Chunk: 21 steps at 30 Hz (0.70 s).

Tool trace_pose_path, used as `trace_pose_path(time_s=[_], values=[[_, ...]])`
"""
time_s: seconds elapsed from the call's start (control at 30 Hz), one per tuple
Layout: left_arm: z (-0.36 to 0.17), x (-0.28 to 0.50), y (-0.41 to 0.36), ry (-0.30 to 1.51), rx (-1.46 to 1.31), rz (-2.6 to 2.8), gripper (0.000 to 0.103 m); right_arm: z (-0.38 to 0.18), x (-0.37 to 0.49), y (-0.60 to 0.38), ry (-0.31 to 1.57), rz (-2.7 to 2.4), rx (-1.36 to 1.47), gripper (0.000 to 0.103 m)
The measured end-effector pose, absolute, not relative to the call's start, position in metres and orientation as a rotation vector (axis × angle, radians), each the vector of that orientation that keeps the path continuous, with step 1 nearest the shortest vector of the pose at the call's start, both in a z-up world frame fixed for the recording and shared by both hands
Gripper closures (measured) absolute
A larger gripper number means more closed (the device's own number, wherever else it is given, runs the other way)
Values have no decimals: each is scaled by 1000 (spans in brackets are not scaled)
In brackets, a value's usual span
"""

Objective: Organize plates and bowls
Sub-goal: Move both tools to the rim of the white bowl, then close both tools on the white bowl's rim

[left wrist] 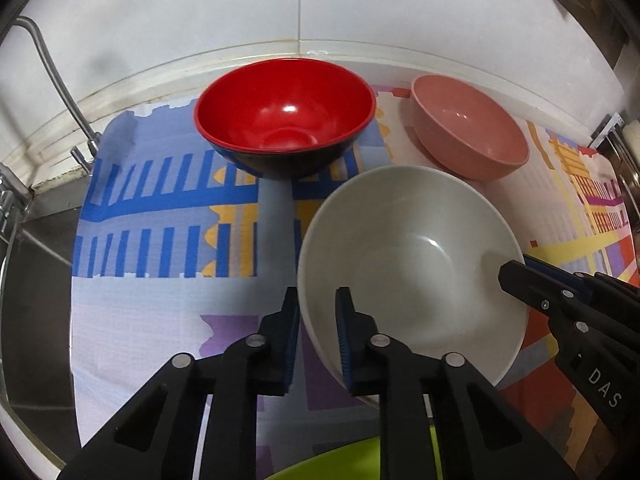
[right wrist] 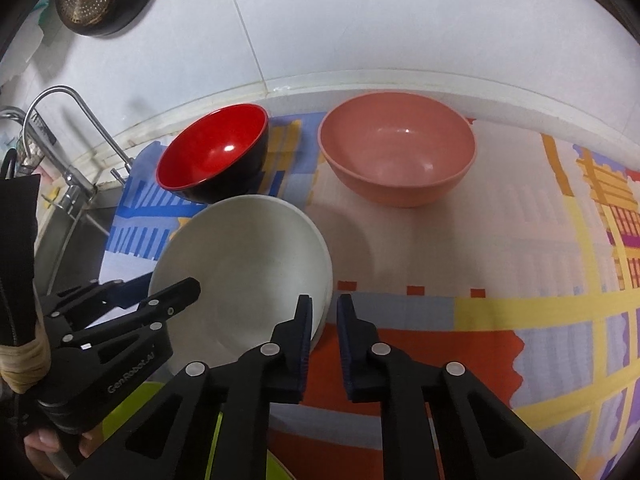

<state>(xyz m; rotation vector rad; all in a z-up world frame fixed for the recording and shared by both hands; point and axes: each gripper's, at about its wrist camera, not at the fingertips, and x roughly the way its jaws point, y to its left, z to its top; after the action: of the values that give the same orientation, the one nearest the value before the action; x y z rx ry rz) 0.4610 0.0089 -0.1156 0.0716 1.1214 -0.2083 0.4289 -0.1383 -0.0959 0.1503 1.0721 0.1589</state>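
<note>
A white bowl (left wrist: 412,256) (right wrist: 244,264) is tilted above the patterned mat, held by both grippers. My left gripper (left wrist: 318,312) is shut on its left rim, one finger inside and one outside. My right gripper (right wrist: 324,316) is shut on its right rim the same way; it also shows in the left wrist view (left wrist: 520,276). The left gripper shows in the right wrist view (right wrist: 176,292). A red bowl with a black outside (left wrist: 286,116) (right wrist: 214,152) stands at the back left. A pink bowl (left wrist: 468,124) (right wrist: 398,146) stands at the back right.
A colourful patterned mat (left wrist: 160,300) (right wrist: 520,280) covers the counter. A steel sink (left wrist: 36,272) and tap (right wrist: 68,136) lie to the left. A tiled wall (left wrist: 320,12) stands behind. A lime green dish (left wrist: 340,460) (right wrist: 132,408) lies at the near edge.
</note>
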Motion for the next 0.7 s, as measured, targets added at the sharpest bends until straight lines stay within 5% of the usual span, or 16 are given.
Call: trace_pose_path(time_s=[0.7], values=[[-85, 431, -10, 1071, 54, -224, 87, -70, 411, -154, 1023, 129, 191, 93]])
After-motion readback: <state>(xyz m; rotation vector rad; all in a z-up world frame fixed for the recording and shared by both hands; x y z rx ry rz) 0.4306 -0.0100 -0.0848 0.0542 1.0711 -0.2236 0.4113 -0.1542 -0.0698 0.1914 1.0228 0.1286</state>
